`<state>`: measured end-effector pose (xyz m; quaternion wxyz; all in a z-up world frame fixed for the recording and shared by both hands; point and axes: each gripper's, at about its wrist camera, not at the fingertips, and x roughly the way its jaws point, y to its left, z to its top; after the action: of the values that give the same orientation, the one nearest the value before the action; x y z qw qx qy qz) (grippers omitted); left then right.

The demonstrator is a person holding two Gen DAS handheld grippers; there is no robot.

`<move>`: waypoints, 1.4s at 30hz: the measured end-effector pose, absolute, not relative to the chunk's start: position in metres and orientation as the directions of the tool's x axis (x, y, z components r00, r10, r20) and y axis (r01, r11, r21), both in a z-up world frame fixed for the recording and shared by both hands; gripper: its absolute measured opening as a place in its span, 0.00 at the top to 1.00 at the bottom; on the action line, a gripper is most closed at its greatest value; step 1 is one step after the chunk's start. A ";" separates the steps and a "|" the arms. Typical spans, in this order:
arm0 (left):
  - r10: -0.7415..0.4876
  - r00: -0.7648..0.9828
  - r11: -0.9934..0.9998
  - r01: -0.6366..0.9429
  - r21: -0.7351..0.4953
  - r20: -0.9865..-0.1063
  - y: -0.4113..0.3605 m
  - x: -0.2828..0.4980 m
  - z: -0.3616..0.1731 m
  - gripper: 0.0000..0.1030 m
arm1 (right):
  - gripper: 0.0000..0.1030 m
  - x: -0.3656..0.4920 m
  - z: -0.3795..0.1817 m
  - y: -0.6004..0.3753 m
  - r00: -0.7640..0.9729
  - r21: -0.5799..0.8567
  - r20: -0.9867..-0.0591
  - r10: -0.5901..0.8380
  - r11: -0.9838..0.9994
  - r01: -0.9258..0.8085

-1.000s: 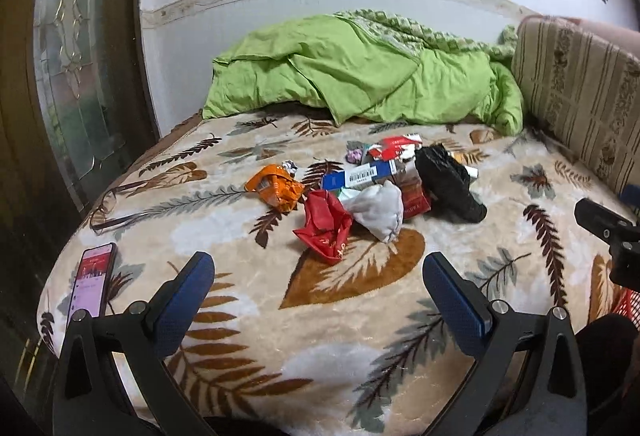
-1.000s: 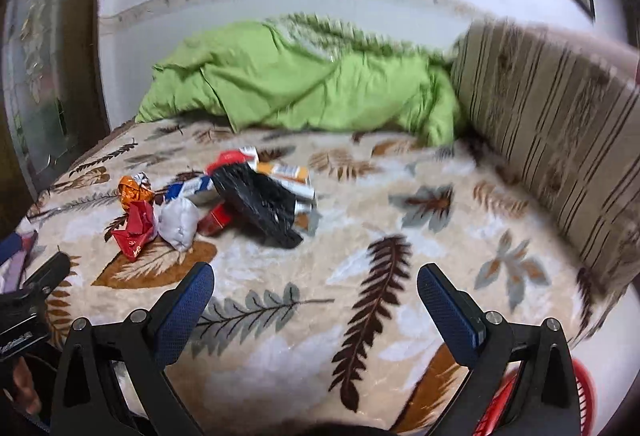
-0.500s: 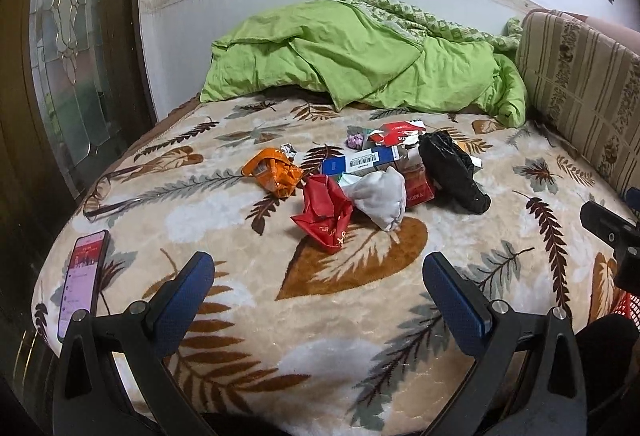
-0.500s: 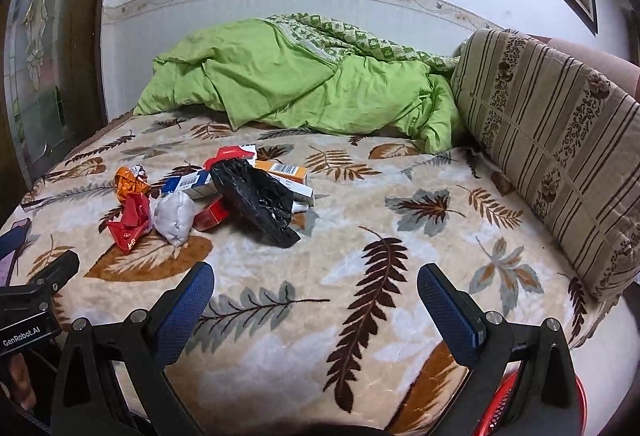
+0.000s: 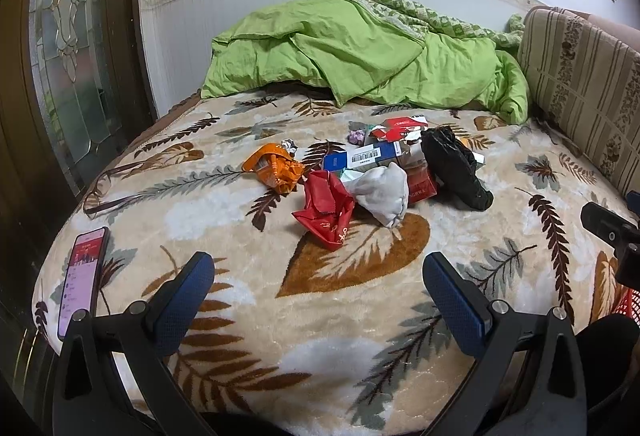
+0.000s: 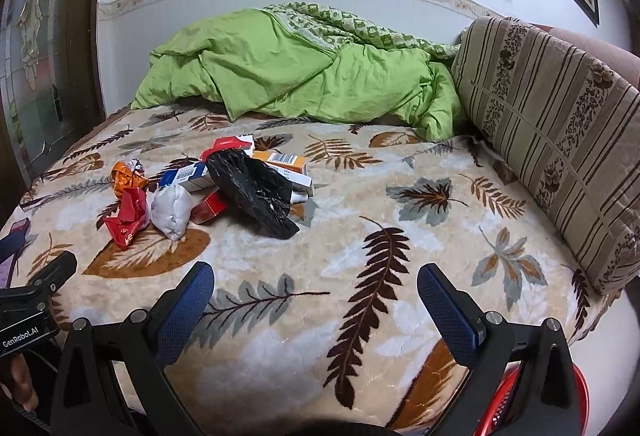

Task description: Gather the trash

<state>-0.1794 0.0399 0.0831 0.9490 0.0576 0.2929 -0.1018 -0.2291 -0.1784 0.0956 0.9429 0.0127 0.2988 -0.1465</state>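
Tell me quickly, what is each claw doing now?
Left claw: open, holding nothing.
Right claw: open, holding nothing.

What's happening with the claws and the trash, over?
Left claw open, empty. Right claw open, empty. Heap of crumpled wrappers and cartons untouched on leaf-print blanket. Nothing in the way.

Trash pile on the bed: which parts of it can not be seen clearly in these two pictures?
- Boxes: right wrist view, partly covered by the black bag.
- Red basket: cut off by the frame edge and the right gripper in that view.
- Small purple scrap: left wrist view, too small to identify.
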 end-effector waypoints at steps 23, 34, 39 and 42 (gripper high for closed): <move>-0.162 0.806 0.972 0.229 0.048 -0.570 0.040 -0.178 0.086 0.00 | 0.01 -0.227 0.094 -0.179 0.773 -0.058 -0.578 -0.261 0.958 0.280; -0.164 0.807 0.972 0.231 0.048 -0.567 0.040 -0.178 0.088 0.00 | 0.01 -0.228 0.095 -0.179 0.774 -0.057 -0.577 -0.260 0.958 0.279; -0.203 0.802 0.966 0.256 0.017 -0.561 0.041 -0.184 0.090 0.00 | 0.01 -0.232 0.099 -0.175 0.793 -0.046 -0.559 -0.242 0.964 0.261; -0.221 0.794 0.964 0.266 -0.003 -0.566 0.041 -0.184 0.094 0.00 | 0.01 -0.230 0.100 -0.174 0.793 -0.010 -0.577 -0.197 0.972 0.235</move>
<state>-0.1836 0.0405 0.0941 0.9464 0.0385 0.2939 -0.1285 -0.2302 -0.1736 0.0997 0.9463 0.0312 0.3010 -0.1140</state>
